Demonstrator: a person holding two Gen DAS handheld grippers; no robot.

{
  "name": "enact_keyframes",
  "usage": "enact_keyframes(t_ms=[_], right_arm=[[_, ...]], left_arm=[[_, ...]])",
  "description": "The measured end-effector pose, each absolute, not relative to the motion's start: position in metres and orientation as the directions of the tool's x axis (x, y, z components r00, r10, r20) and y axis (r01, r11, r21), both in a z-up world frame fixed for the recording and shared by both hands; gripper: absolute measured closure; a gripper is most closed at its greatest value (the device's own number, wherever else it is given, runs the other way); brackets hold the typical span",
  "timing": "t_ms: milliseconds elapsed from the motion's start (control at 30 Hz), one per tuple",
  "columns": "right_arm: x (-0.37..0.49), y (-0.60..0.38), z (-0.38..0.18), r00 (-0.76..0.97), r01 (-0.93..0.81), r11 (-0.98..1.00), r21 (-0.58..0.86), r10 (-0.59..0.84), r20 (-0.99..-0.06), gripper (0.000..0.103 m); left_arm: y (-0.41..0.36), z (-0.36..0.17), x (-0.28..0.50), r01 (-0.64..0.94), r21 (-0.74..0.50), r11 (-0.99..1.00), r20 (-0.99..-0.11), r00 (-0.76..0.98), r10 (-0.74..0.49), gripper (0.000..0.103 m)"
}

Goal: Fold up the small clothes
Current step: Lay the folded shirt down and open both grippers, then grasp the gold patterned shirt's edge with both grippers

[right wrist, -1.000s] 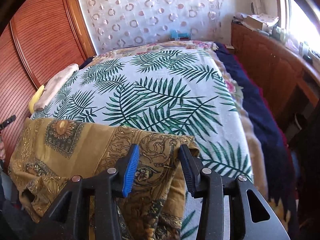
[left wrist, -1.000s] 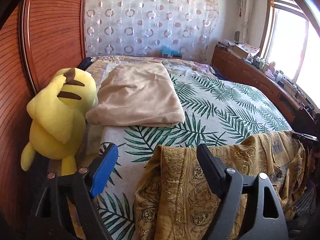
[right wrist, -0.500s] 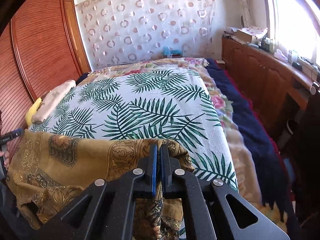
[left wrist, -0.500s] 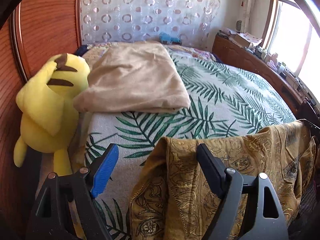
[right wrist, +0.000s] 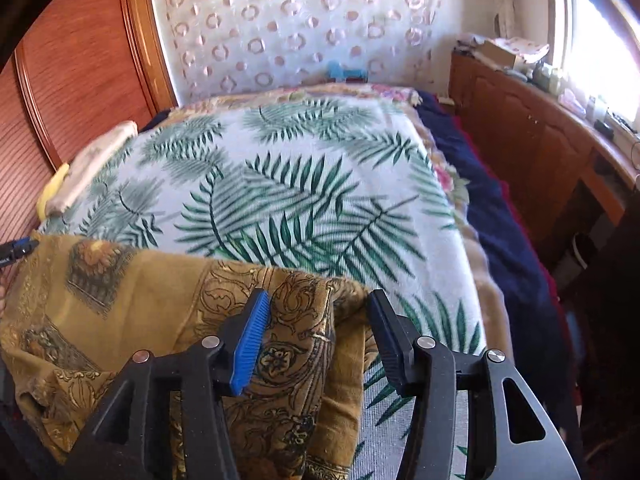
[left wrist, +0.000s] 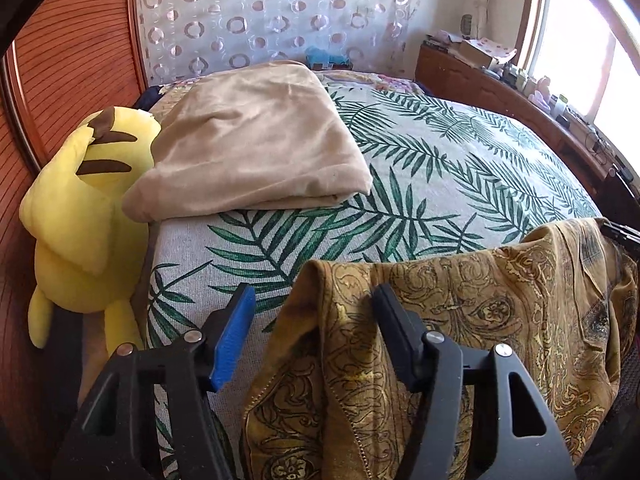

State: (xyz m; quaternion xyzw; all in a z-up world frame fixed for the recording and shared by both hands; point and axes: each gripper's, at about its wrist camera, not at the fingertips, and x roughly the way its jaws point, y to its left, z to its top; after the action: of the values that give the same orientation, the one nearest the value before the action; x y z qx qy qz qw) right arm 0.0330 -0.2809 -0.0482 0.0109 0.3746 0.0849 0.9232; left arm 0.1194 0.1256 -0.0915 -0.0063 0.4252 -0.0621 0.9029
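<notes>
Both wrist views look close along the shared bed (left wrist: 460,168).

The bed (left wrist: 460,168) is covered by a palm-leaf spread (right wrist: 320,200). A folded beige blanket (left wrist: 256,144) is laid on it, well ahead of the left fingers. A yellow plush toy (left wrist: 80,208) is propped at the bed's edge, left of them. A mustard patterned garment (left wrist: 460,340) is draped over the near edge, between both pairs of fingers.

Left gripper (left wrist: 314,330) has its jaws spread wide; same deal with the right gripper (right wrist: 318,334). Both point forward, fairly level.
</notes>
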Motion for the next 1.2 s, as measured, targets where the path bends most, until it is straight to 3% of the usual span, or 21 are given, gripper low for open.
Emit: enact_keyframes(t_ms=[133, 200, 233, 267, 300, 367, 533, 767, 833, 900, 1100, 1200], right_arm=[[0.03, -0.281, -0.047, 0.703, -0.149, 0.985, 0.084, 0.165, -0.692, 0.05], [0.027, -0.28, -0.045, 0.699, -0.154, 0.986, 0.068, 0.158, -0.697, 0.065], [0.027, -0.28, -0.047, 0.699, -0.159, 0.985, 0.06, 0.155, -0.699, 0.072], [0.026, -0.28, -0.046, 0.697, -0.168, 0.984, 0.06, 0.162, -0.698, 0.089], [0.024, -0.281, -0.045, 0.688, -0.191, 0.978, 0.083, 0.194, -0.7, 0.096], [0.025, -0.279, -0.049, 0.691, -0.203, 0.976, 0.081, 0.202, -0.694, 0.099], [0.004, -0.282, -0.034, 0.758, -0.187, 0.98, 0.063, 0.184, -0.626, 0.101], [-0.005, -0.29, -0.028, 0.77, -0.173, 0.98, 0.096, 0.195, -0.607, 0.1], [-0.001, -0.291, -0.033, 0.767, -0.145, 0.987, 0.076, 0.16, -0.621, 0.091], [0.006, -0.291, -0.039, 0.759, -0.11, 0.992, 0.056, 0.12, -0.64, 0.064], [0.027, -0.29, -0.054, 0.713, -0.12, 0.99, 0.07, 0.135, -0.688, 0.047], [0.031, -0.287, -0.053, 0.715, -0.133, 0.988, 0.077, 0.149, -0.683, 0.049]], left_arm=[[0.121, -0.09, 0.118, 0.132, -0.068, 0.989, -0.768, 0.626, -0.136, 0.063], [0.118, -0.089, 0.117, 0.147, -0.071, 0.987, -0.769, 0.622, -0.148, 0.074], [0.116, -0.089, 0.116, 0.157, -0.082, 0.984, -0.767, 0.62, -0.163, 0.084], [0.115, -0.089, 0.115, 0.16, -0.083, 0.984, -0.766, 0.621, -0.166, 0.088], [0.113, -0.088, 0.114, 0.157, -0.079, 0.984, -0.764, 0.625, -0.161, 0.089], [0.111, -0.084, 0.108, 0.148, -0.075, 0.986, -0.747, 0.647, -0.154, 0.092], [0.116, -0.056, 0.09, 0.105, -0.082, 0.991, -0.678, 0.723, -0.133, 0.093], [0.116, -0.04, 0.083, 0.11, -0.087, 0.99, -0.645, 0.751, -0.14, 0.093], [0.115, -0.04, 0.081, 0.111, -0.088, 0.99, -0.642, 0.753, -0.141, 0.093], [0.116, -0.041, 0.082, 0.109, -0.093, 0.99, -0.644, 0.751, -0.144, 0.093], [0.116, -0.045, 0.084, 0.103, -0.1, 0.99, -0.652, 0.745, -0.143, 0.093], [0.115, -0.044, 0.082, 0.108, -0.104, 0.989, -0.645, 0.75, -0.15, 0.093]])
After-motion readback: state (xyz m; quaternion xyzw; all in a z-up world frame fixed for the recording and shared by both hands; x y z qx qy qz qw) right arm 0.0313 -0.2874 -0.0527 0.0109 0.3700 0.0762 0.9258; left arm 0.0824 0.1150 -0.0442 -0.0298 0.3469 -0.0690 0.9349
